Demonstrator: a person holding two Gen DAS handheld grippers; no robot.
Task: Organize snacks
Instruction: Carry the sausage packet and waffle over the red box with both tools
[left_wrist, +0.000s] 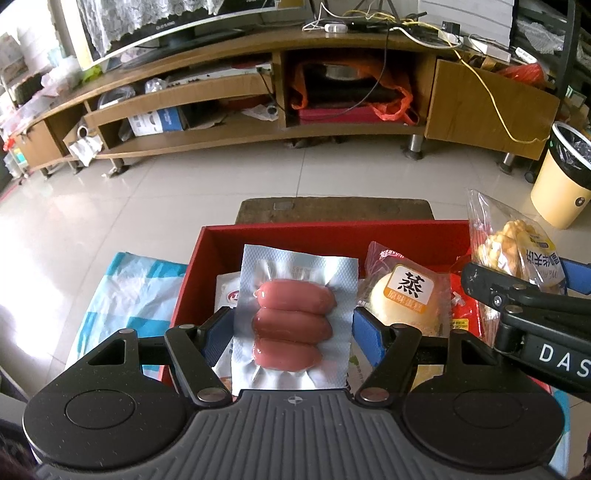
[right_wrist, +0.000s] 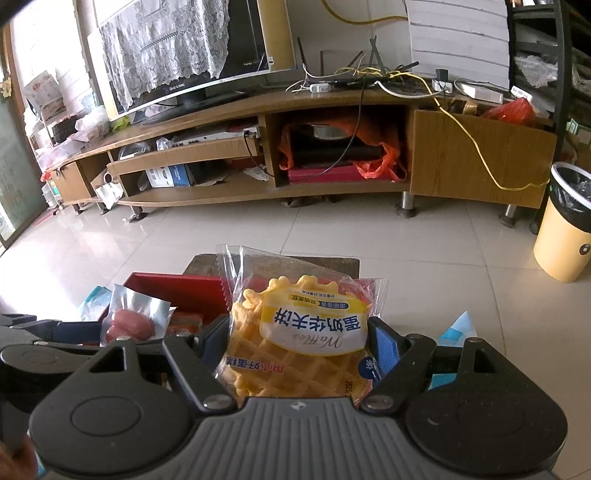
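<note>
Sausage pack (left_wrist: 291, 321) in left gripper (left_wrist: 291, 332); waffle bag (right_wrist: 295, 343) in right gripper (right_wrist: 299, 343), bottom edges hidden

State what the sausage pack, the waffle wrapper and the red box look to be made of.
Silver vacuum-sealed sausage pack: likely foil laminate under clear film, matte and creased. Clear waffle wrapper: thin glossy plastic film, waffle visible through it. Red open box: probably matte cardboard, with flat walls.
</note>
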